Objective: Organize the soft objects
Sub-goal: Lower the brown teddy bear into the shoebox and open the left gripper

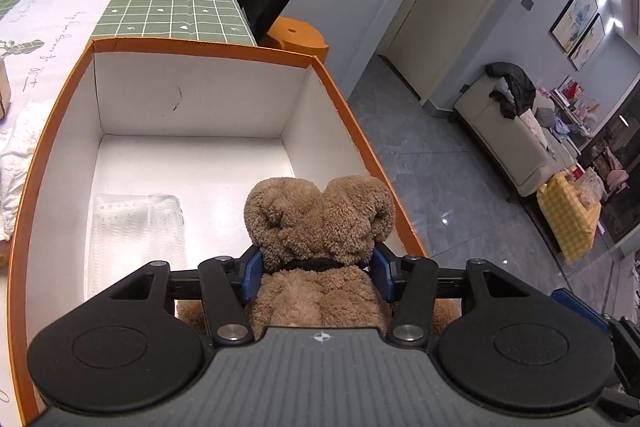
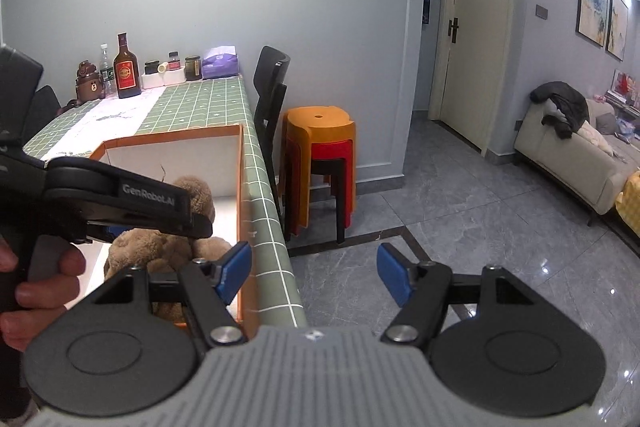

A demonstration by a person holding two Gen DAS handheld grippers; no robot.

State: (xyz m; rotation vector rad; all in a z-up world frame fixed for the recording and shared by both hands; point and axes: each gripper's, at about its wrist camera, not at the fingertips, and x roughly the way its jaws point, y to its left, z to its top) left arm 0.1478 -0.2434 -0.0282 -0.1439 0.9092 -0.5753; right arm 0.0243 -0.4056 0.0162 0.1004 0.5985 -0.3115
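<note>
Long green counter [image 1: 168,7] along the wall. On its near end, a big orange box [image 1: 348,107], white inside. Inside the box at the near right, a brown teddy [image 1: 320,219], head down toward the floor of the box. Beside it on the left, a small clear bag [image 1: 136,223]. Left gripper [image 1: 319,269] over the box, blue fingers [image 1: 253,273] touching both sides of the teddy's neck. Right gripper [image 2: 314,273] past the counter edge, over the floor, fingers wide apart, nothing between.
</note>
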